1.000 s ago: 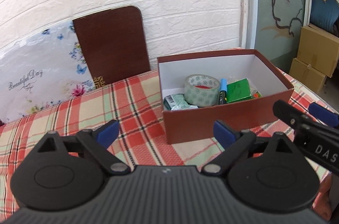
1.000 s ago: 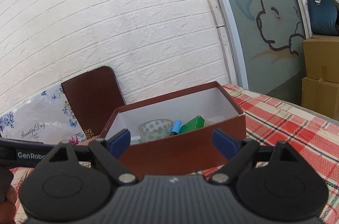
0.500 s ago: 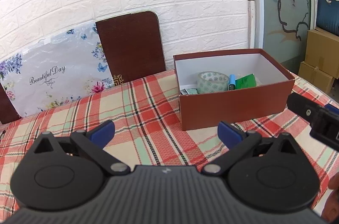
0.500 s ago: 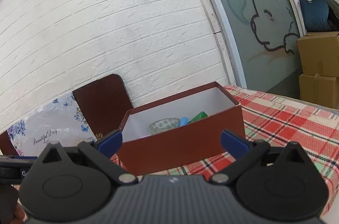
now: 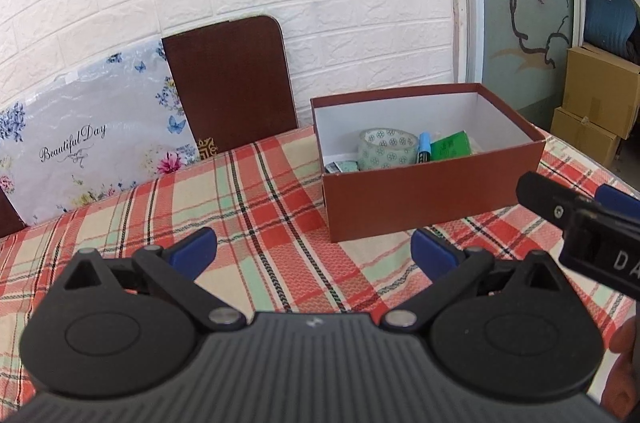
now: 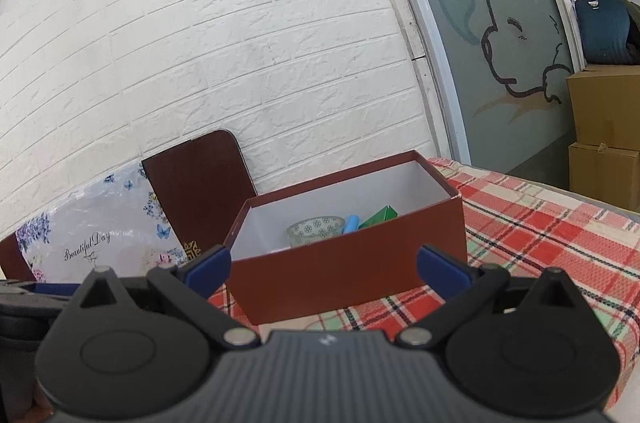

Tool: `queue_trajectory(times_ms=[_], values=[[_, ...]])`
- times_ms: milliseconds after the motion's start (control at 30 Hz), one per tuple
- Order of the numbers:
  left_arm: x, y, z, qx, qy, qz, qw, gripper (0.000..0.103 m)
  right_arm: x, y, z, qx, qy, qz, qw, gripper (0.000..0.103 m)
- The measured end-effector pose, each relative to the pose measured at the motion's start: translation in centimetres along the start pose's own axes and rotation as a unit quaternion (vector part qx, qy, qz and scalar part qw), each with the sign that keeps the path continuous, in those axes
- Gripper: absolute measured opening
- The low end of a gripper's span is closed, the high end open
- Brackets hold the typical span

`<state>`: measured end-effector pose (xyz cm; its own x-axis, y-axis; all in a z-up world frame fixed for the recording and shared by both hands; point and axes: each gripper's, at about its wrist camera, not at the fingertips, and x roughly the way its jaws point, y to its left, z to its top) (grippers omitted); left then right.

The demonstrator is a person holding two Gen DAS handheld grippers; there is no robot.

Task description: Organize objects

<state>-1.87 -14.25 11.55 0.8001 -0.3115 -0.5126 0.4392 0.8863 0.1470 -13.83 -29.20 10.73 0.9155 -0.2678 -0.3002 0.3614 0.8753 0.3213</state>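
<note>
A brown box (image 5: pixel 424 199) (image 6: pixel 344 283) with a white inside stands on the checked tablecloth (image 5: pixel 256 207). Inside it lie a patterned tape roll (image 5: pixel 386 147) (image 6: pixel 316 229), a blue marker (image 5: pixel 424 147) (image 6: pixel 351 223), a green packet (image 5: pixel 452 145) (image 6: pixel 378 215) and a small dark packet (image 5: pixel 342 166). My left gripper (image 5: pixel 314 251) is open over bare cloth, short of the box and left of it. My right gripper (image 6: pixel 324 265) is open too, facing the box's near wall with nothing between its fingers. The right gripper's body shows at the right edge of the left wrist view.
A dark brown board (image 5: pixel 232 83) and a floral "Beautiful Day" panel (image 5: pixel 88 143) lean on the white brick wall behind the table. Cardboard boxes (image 5: pixel 600 103) and a blue chair (image 5: pixel 608 19) stand off to the right. The table's right edge (image 6: pixel 580 195) runs close to the box.
Both grippers have drawn back from the box, which now looks smaller and farther off. Both sets of jaws have spread slightly wider. The things in the box have not moved.
</note>
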Motion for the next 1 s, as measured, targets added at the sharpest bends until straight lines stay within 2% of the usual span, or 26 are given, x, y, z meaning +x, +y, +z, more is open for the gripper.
queue_trajectory(times_ms=[100,233,667,1000], values=[[0.2,0.7,-0.1,-0.008,-0.004,0.013,0.9999,0.103,0.4,0.3,0.0,-0.001,0.000,-0.001,1.000,0.103],[1.1,1.3,-0.2,-0.021,0.013,0.013,0.9996,0.103,0.5,0.7,-0.4,-0.014,-0.004,-0.008,1.000,0.103],[2.3,1.4,-0.5,-0.010,0.032,0.005,0.9994,0.103,1.8,0.6,-1.1,-0.005,0.018,-0.006,1.000,0.103],[3.1,1.3,-0.7,-0.004,0.048,0.014,0.9987,0.103,2.2,0.6,-1.6,-0.009,0.021,-0.007,1.000,0.103]])
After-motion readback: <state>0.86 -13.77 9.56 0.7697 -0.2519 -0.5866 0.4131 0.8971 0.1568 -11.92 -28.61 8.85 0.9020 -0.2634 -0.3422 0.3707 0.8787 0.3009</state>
